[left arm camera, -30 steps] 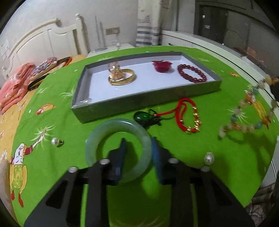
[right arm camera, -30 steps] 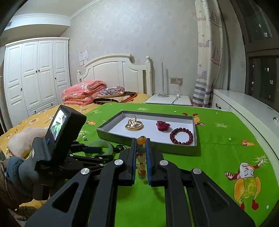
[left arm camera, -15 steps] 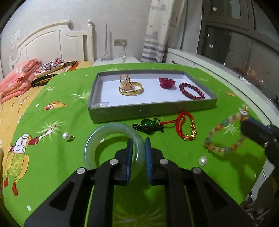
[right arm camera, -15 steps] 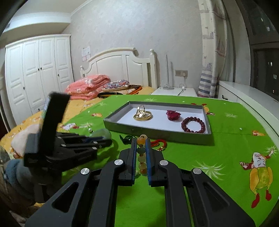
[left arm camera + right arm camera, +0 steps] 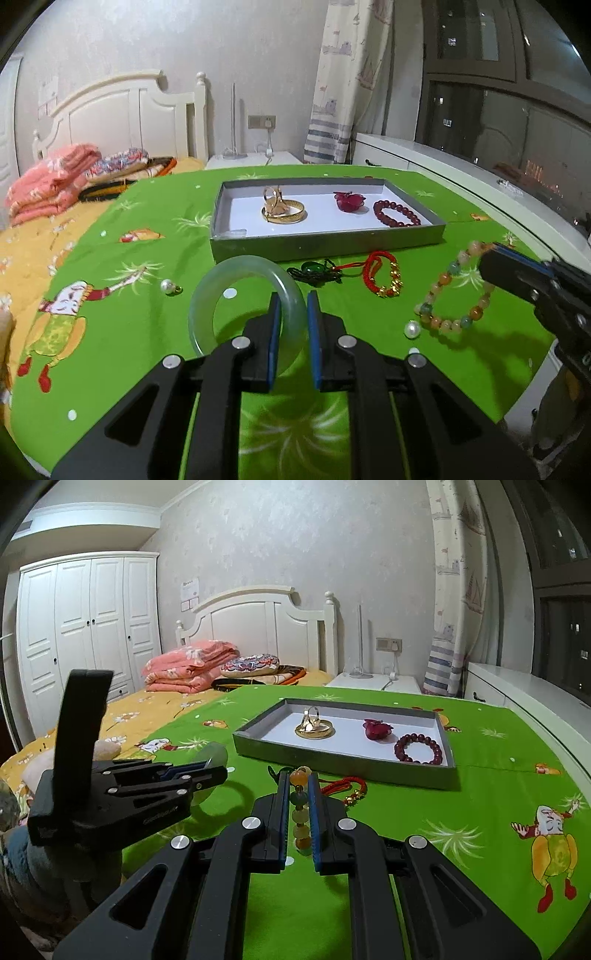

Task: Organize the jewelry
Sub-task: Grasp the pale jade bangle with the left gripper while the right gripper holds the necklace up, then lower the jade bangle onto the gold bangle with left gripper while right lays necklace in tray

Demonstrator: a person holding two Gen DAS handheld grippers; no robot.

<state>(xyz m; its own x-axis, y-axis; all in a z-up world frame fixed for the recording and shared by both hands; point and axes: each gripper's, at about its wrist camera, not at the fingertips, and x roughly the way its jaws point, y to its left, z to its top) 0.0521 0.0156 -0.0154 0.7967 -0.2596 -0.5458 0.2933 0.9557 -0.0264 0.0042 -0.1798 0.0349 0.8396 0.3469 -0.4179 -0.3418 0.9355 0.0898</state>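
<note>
Left hand-held gripper (image 5: 291, 325) clamped on the jade bangle (image 5: 236, 291), lower centre of the left wrist view, its jaws just closed in on the band. Right hand-held gripper (image 5: 298, 805) clamped on the multicolour bead bracelet (image 5: 448, 299), beads stacked between its pads. Grey tray (image 5: 325, 242) in mid-frame holds gold bangle with ring (image 5: 283, 212), red flower piece (image 5: 349, 201), dark red bead bracelet (image 5: 396, 213). On the green cloth (image 5: 140, 332) just below the tray: green pendant (image 5: 312, 271), red cord bracelet (image 5: 382, 277), two loose pearls (image 5: 168, 286)

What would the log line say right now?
left claw: shut on jade bangle | right claw: shut on bead bracelet | tray: three pieces
</note>
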